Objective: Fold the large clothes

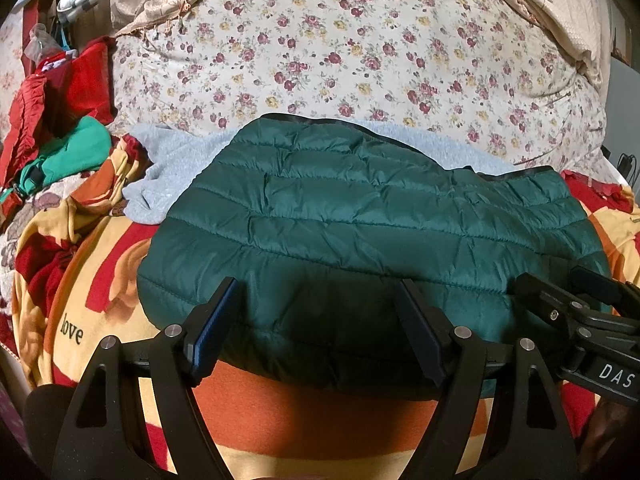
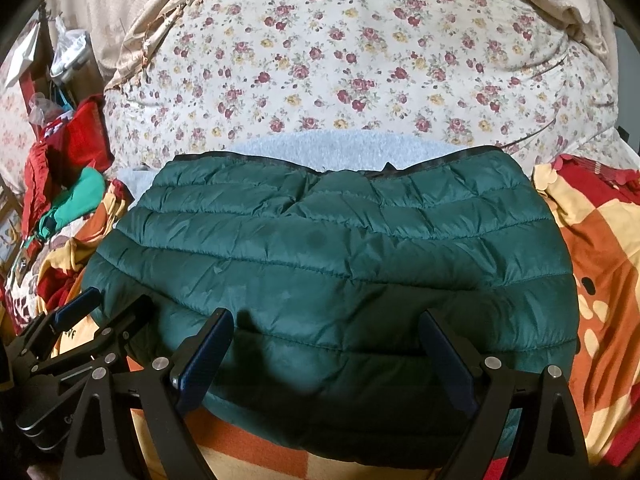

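A dark green quilted puffer jacket [image 1: 360, 216] lies folded flat on a bed, over a pale blue fleece garment [image 1: 172, 176]; the jacket also shows in the right wrist view [image 2: 328, 248]. My left gripper [image 1: 316, 292] is open, its fingers just above the jacket's near edge, holding nothing. My right gripper [image 2: 326, 324] is open over the jacket's near edge, also empty. The right gripper's body shows at the right of the left wrist view [image 1: 580, 320]. The left gripper shows at the lower left of the right wrist view [image 2: 80, 320].
A red, orange and yellow blanket [image 1: 100, 312] covers the bed. A floral quilt [image 1: 360, 48] is heaped behind the jacket. Red and green clothes [image 1: 60, 128] are piled at the left, with clutter behind them.
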